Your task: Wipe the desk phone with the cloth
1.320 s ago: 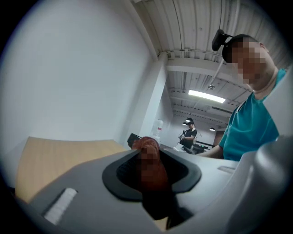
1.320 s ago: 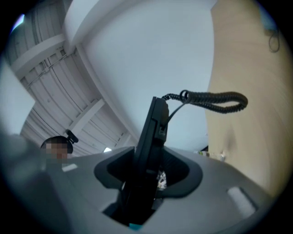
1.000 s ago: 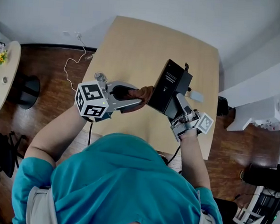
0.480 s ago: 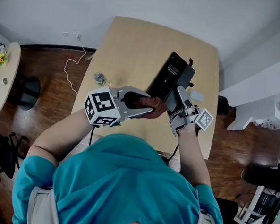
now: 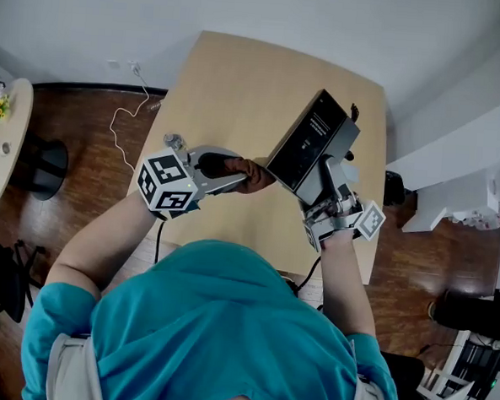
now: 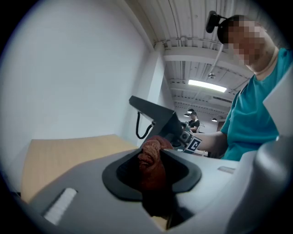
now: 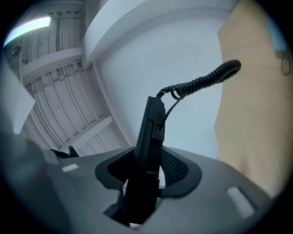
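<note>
I count two tools: left tool (image 5: 235,170) and right tool (image 5: 325,188), latter's jaws closing with desk phone (image 5: 308,143) between them.
Marker cubes (image 5: 168,188): two, one per tool.
Desk phone: one.
Coiled cord (image 7: 201,82): one.
Cloth (image 5: 253,173): one.
Tabletop (image 5: 240,84): one.
Small round thing (image 5: 175,140) at left edge of tabletop: one, can't tell what.
Far left: one round side table (image 5: 5,138), one white cable (image 5: 124,115) on floor.
Persons I see: two, person in teal top (image 5: 216,337) near, second person (image 6: 193,122) far back.
</note>
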Demonstrator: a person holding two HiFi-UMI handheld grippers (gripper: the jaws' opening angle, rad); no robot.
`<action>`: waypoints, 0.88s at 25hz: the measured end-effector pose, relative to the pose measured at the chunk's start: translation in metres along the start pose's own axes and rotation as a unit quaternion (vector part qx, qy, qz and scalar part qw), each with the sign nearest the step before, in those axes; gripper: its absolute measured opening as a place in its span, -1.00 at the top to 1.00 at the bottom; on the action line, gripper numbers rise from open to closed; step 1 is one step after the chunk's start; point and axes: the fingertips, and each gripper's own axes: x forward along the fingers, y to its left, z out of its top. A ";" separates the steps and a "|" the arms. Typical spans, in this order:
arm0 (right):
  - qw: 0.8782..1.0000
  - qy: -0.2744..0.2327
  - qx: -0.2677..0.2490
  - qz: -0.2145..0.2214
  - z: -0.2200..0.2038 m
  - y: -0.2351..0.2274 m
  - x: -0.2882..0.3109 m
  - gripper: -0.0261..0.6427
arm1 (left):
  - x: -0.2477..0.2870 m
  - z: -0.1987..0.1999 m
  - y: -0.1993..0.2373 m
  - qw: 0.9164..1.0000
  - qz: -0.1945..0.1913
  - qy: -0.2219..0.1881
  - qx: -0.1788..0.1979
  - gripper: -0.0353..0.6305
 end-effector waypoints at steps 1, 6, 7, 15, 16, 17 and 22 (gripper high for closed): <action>1.000 0.000 0.000 0.008 -0.002 0.003 0.002 0.41 | -0.004 -0.004 0.007 1.000 0.007 -0.001 -0.006 0.51; 1.000 -0.014 -0.008 0.027 0.007 0.020 -0.005 0.41 | -0.007 -0.006 0.030 0.998 0.052 -0.005 -0.039 0.51; 1.000 -0.015 -0.015 0.021 0.007 0.017 -0.004 0.41 | -0.010 -0.006 0.028 0.998 0.046 -0.006 -0.043 0.52; 0.998 -0.030 -0.023 -0.057 0.011 -0.022 -0.006 0.41 | 0.028 0.040 -0.073 0.997 -0.069 -0.019 0.036 0.52; 0.998 -0.029 -0.020 -0.055 0.011 -0.021 -0.006 0.41 | 0.039 0.041 -0.078 0.997 -0.066 -0.010 0.044 0.52; 0.998 -0.028 -0.018 -0.051 0.010 -0.019 -0.005 0.41 | 0.047 0.040 -0.081 0.997 -0.061 -0.003 0.046 0.52; 0.999 -0.036 -0.008 -0.030 0.006 -0.007 0.003 0.41 | 0.053 0.027 -0.073 0.999 -0.029 -0.007 0.034 0.52</action>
